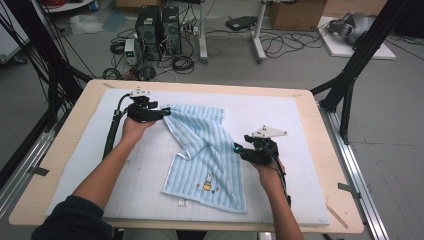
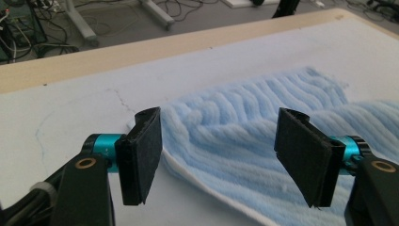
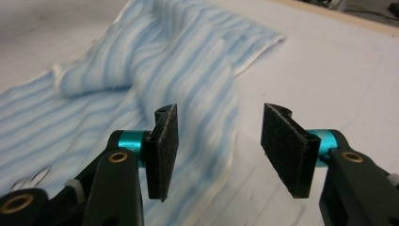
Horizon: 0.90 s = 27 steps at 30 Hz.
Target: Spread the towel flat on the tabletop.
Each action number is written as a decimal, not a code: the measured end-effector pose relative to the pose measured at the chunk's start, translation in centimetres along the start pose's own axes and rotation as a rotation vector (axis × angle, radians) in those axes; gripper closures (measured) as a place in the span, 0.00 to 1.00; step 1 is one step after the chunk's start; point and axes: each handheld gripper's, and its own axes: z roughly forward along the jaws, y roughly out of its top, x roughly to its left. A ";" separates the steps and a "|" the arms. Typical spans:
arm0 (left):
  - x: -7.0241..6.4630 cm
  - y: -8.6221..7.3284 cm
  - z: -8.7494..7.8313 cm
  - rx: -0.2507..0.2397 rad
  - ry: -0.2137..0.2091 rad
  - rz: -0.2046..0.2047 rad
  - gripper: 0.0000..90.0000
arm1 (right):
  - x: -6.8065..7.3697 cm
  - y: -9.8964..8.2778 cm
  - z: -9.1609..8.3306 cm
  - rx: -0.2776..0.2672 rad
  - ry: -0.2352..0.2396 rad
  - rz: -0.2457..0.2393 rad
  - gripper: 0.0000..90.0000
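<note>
We've got the light blue striped towel (image 1: pixel 206 159) lying rumpled mid-mat (image 1: pixel 300 120), rabbit picture at its near end. Right gripper (image 1: pixel 237 148) at its right edge, jaws apart, empty; left gripper (image 1: pixel 167 113) at the far-left corner, open, gripping nothing.

The towel (image 1: pixel 205 155) lies on the mat (image 1: pixel 300 120) (itself on the table (image 1: pixel 65 145)), between left gripper (image 1: pixel 165 113) and right gripper (image 1: pixel 236 148).

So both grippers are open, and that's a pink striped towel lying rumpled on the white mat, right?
Not quite: the towel is light blue, not pink, as the high view shows. The rest holds: it lies rumpled on the white mat, and the left gripper and right gripper are both open.
</note>
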 end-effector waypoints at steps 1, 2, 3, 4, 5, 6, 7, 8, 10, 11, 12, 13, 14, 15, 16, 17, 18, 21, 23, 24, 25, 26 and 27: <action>-0.1 -0.2 -0.2 0.004 -0.008 0.003 0.37 | 0.0 0.0 0.0 0.000 0.000 0.000 0.53; -0.2 -0.4 -0.2 0.006 -0.009 0.005 0.38 | -0.3 0.5 0.6 0.007 -0.003 0.004 0.53; -0.4 -0.9 -0.4 0.018 -0.012 0.016 0.38 | -0.9 1.5 2.0 0.019 -0.014 0.003 0.55; -0.4 -0.9 -0.4 0.018 -0.012 0.016 0.38 | -0.9 1.5 2.0 0.019 -0.014 0.003 0.55; -0.6 -1.2 -0.3 0.042 -0.023 0.022 0.38 | -1.3 2.5 3.5 0.038 -0.020 0.004 0.56; -0.6 -1.2 -0.3 0.042 -0.023 0.022 0.38 | -1.5 2.9 4.2 0.043 -0.024 0.006 0.56; -0.6 -1.2 -0.3 0.052 -0.032 0.026 0.38 | -1.6 3.3 5.0 0.053 -0.035 0.010 0.57; -0.7 -1.3 -0.2 0.050 -0.033 0.030 0.38 | -1.6 3.3 5.0 0.053 -0.035 0.010 0.57; -0.8 -1.1 -0.2 0.034 -0.029 0.031 0.38 | -1.6 4.2 6.3 0.084 -0.056 0.011 0.59; -0.8 -1.1 -0.2 0.029 -0.033 0.026 0.38 | -1.5 5.1 7.5 0.103 -0.073 -0.006 0.60; -0.9 -1.1 -0.1 0.028 -0.037 0.019 0.38 | -1.5 5.4 8.1 0.108 -0.078 -0.013 0.59; -0.9 -1.1 -0.1 0.028 -0.037 0.019 0.38 | -1.5 5.4 8.1 0.108 -0.078 -0.013 0.59; -0.9 -1.2 -0.1 0.034 -0.040 0.020 0.38 | -1.8 5.9 9.5 0.129 -0.061 0.016 0.57; -0.9 -1.2 -0.1 0.039 -0.045 0.021 0.38 | -1.8 5.9 9.5 0.129 -0.061 0.016 0.57; -1.0 -1.2 0.0 0.042 -0.047 0.022 0.38 | -1.9 5.9 10.3 0.133 -0.067 0.036 0.56; -1.0 -1.2 0.0 0.044 -0.047 0.024 0.38 | -2.0 5.9 11.1 0.158 -0.068 0.060 0.53; -1.1 -1.2 0.0 0.045 -0.048 0.023 0.38 | -1.7 5.8 12.7 0.217 -0.068 0.049 0.53; -1.3 -1.2 0.0 0.051 -0.053 0.022 0.38 | -0.8 5.7 14.2 0.247 -0.061 0.016 0.67; -1.4 -1.2 0.0 0.057 -0.057 0.026 0.38 | -0.5 5.9 14.3 0.243 -0.027 -0.036 0.88; -1.5 -1.2 -0.1 0.062 -0.061 0.030 0.38 | -0.5 5.9 14.3 0.243 -0.027 -0.036 0.88; -1.6 -1.2 -0.1 0.063 -0.059 0.029 0.38 | -0.4 6.0 14.3 0.251 -0.044 -0.077 0.93; -1.7 -1.1 -0.1 0.064 -0.063 0.028 0.38 | -0.4 6.1 14.3 0.253 -0.060 -0.110 0.94; -2.1 -1.1 -0.2 0.071 -0.065 0.038 0.38 | -0.9 6.2 14.1 0.254 -0.110 -0.116 0.95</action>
